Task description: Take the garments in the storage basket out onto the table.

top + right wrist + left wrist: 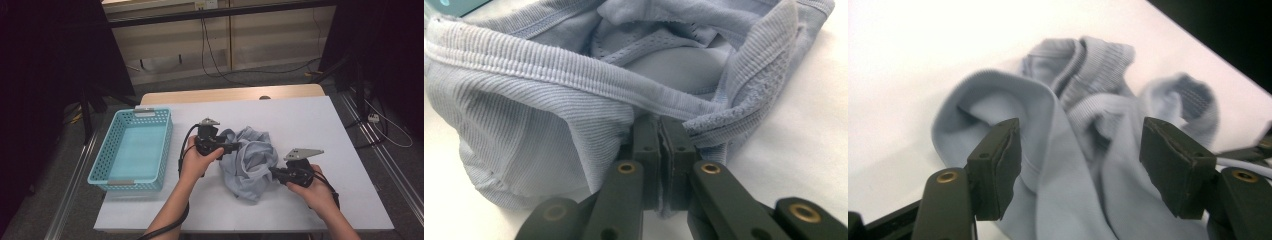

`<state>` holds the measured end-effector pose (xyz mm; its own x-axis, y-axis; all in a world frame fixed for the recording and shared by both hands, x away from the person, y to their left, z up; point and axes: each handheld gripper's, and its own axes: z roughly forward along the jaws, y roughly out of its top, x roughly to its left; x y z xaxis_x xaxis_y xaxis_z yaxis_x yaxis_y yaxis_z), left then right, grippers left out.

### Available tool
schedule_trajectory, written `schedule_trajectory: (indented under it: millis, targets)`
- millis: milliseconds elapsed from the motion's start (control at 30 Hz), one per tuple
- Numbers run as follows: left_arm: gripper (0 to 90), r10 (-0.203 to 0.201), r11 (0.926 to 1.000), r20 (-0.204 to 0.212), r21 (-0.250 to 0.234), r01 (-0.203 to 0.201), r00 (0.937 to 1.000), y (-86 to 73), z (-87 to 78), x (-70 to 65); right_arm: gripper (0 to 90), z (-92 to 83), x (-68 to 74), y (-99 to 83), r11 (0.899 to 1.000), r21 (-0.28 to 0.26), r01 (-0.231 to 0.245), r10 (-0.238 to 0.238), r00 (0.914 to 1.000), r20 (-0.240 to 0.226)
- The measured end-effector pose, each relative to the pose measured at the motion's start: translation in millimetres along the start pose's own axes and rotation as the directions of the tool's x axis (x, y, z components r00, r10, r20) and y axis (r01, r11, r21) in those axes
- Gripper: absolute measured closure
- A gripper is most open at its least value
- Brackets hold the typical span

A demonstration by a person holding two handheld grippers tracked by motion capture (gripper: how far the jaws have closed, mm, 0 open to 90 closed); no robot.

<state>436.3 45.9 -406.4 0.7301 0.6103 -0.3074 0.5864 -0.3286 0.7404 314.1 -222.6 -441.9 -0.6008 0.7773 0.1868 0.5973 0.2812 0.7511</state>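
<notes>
High view: crumpled light-blue garment [249, 162] at frame centre on white table [320, 125], teal basket [134, 149] at left. Left gripper [231, 147] jaws spread wide, straddling a fold of cloth at its left edge. Right gripper [274, 172] clenched on ribbed hem at lower right.

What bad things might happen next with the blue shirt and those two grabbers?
1. The right gripper is shut on just a thin bit of the ribbed hem of the light blue garment, so if it pulls, the cloth might slip out.
2. The left gripper is open with bunched folds between its jaws; closing now might grab several layers together and keep the garment tangled.
3. The basket sits close by the left hand, which could bump it.
</notes>
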Motion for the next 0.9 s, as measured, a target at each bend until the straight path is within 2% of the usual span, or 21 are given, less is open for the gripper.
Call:
schedule_trajectory:
  millis: [167, 233, 300, 400, 433, 567, 800, 833, 900]
  targets:
    - [38.0, 0.020, 0.9998, 0.000, 0.004, -0.020, 0.9998, 9.9, 10.8, -2.2, 86.9, 0.0, -0.5, 0.1, 1.000, -0.002, -0.004, 0.004, 1.0000, -0.002]
    - [42.5, 0.032, 0.9995, -0.007, -0.005, -0.032, 0.9995, 17.1, 18.3, -3.4, 86.3, 0.4, -0.6, -0.3, 1.000, -0.004, -0.007, 0.007, 1.0000, -0.002]
    - [43.3, 0.049, 0.9988, -0.018, 0.006, -0.049, 0.9986, 21.9, 23.2, -4.3, 85.8, 0.9, -0.1, -0.2, 1.000, -0.006, -0.007, 0.007, 1.0000, 0.001]
    - [48.2, 0.048, 0.9987, -0.026, 0.015, -0.048, 0.9985, 25.9, 29.3, -4.2, 85.4, 1.3, 1.0, 0.3, 1.000, -0.003, 0.000, 0.000, 1.0000, 0.007]
    - [51.1, 0.061, 0.9977, -0.040, 0.032, -0.059, 0.9973, 29.4, 35.2, -4.2, 85.3, 1.3, 0.9, 0.4, 1.000, -0.003, 0.000, 0.000, 1.0000, 0.007]
    - [61.7, 0.067, 0.9962, -0.047, 0.059, -0.064, 0.9966, 31.9, 43.7, -5.5, 84.3, 1.0, 0.2, 0.2, 1.000, -0.005, -0.002, 0.002, 1.0000, 0.008]
    - [63.6, 0.107, 0.9902, -0.045, 0.096, -0.102, 0.9933, 35.7, 61.2, -13.4, 82.8, 1.7, 0.4, 0.9, 1.000, -0.008, -0.002, 0.002, 0.9999, 0.016]
    - [66.2, 0.115, 0.9887, -0.041, 0.101, -0.110, 0.9925, 36.0, 63.7, -14.8, 82.0, 1.7, 0.7, 1.2, 1.000, -0.007, 0.001, -0.001, 0.9998, 0.019]
    - [73.5, 0.117, 0.9826, -0.043, 0.150, -0.110, 0.9922, 36.5, 70.2, -17.3, 80.9, 1.4, 0.3, 1.2, 1.000, -0.008, -0.001, 0.002, 0.9998, 0.021]
